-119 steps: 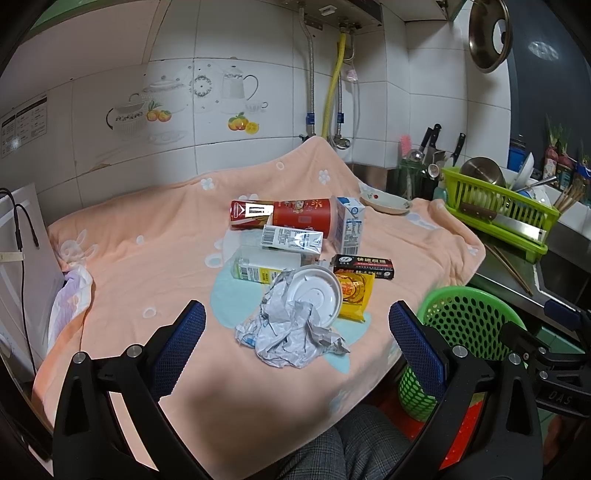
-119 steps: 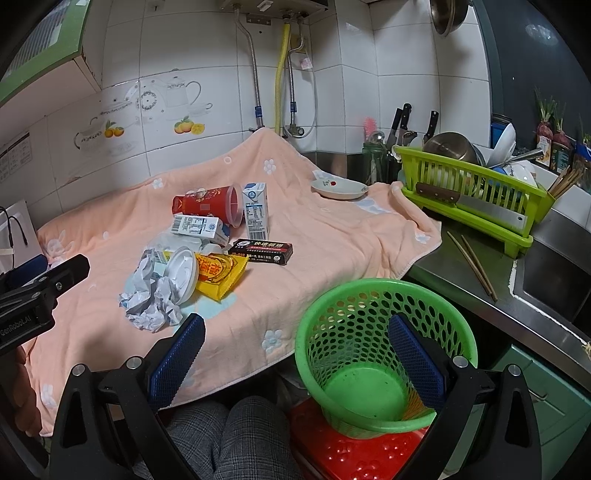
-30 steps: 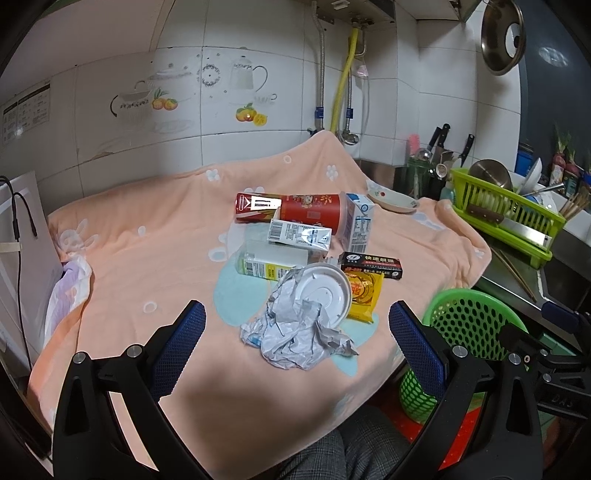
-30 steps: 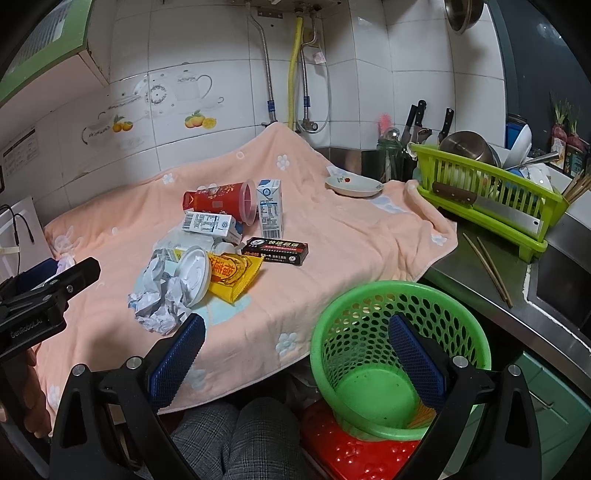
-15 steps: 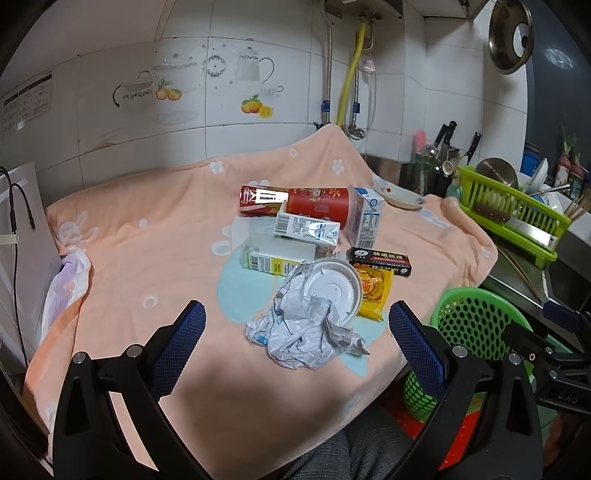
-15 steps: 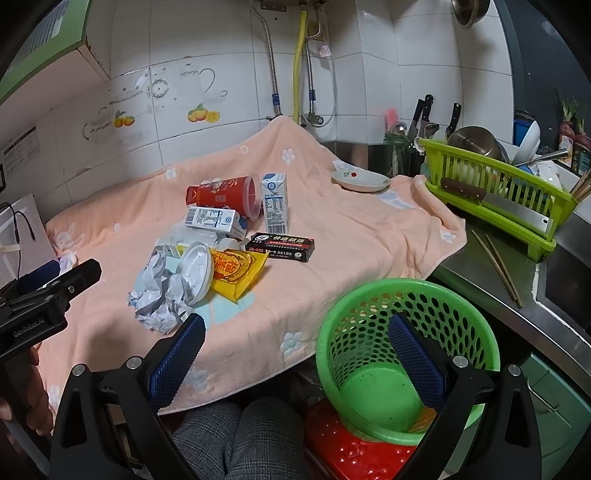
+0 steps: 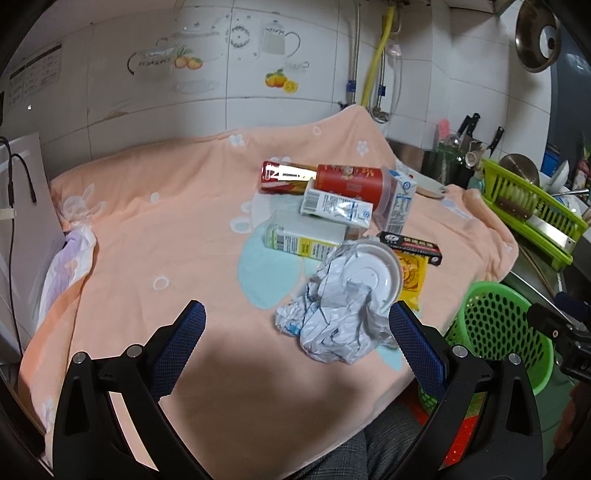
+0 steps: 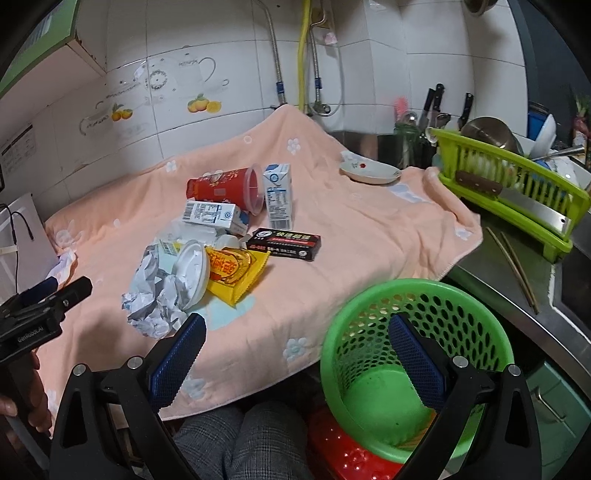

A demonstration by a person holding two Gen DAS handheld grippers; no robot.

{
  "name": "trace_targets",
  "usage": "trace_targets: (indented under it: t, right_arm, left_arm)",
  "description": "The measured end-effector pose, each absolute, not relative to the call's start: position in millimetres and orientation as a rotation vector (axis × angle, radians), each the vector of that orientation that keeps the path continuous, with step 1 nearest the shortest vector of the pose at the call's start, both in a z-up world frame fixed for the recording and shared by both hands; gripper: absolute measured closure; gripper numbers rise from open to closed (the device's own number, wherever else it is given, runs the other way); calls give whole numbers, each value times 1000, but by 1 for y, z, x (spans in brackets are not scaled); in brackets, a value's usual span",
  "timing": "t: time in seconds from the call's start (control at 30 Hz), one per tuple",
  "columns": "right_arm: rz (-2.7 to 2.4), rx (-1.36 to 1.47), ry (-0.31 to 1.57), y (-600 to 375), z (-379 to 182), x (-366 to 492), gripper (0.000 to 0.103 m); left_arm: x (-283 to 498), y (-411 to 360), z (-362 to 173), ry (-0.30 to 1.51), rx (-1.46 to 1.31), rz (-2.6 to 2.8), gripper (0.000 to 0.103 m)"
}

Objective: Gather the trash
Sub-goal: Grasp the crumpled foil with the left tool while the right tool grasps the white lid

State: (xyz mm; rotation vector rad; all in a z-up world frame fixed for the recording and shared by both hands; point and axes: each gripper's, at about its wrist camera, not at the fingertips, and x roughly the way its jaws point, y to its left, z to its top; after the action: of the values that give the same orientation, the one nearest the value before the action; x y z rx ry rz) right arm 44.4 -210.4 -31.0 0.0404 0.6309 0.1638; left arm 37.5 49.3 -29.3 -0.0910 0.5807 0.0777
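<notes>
Blanket [image 7: 155,236], peach, covers counter w/ trash pile mid-right. Green basket [image 8: 461,306] sits below counter edge, beside it. Left gripper [image 7: 295,339] & right gripper [image 8: 295,350]: both w/ fingers wide apart, empty. Crumpled paper [image 7: 332,325] nearest, white lid [image 7: 369,273] touching it.

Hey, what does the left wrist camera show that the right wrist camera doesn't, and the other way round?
Only the left wrist view shows the metal pot lid hanging on the wall and the long red packet behind the cup.

Only the right wrist view shows the green basket's empty floor, the chopsticks on the steel counter, and a hand holding the left hand-held gripper.

Both show the crumpled paper, white lid, black box, and green dish rack.
</notes>
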Motion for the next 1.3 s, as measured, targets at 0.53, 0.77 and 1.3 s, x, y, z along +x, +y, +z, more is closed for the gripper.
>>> trace_targets:
  t: [0.53,0.77,1.3]
  right_arm:
    - [338,-14,700,-152,-49,108,28]
    - [394,-18,754,-128,-62,145,46]
    - [457,24,834,-107,-82,189,96]
  left_arm:
    - [51,81,-56,648,-126,119,8]
    - [56,88,-62,666,-131,106,12]
    - [78,75,-67,691,-122,-26,21]
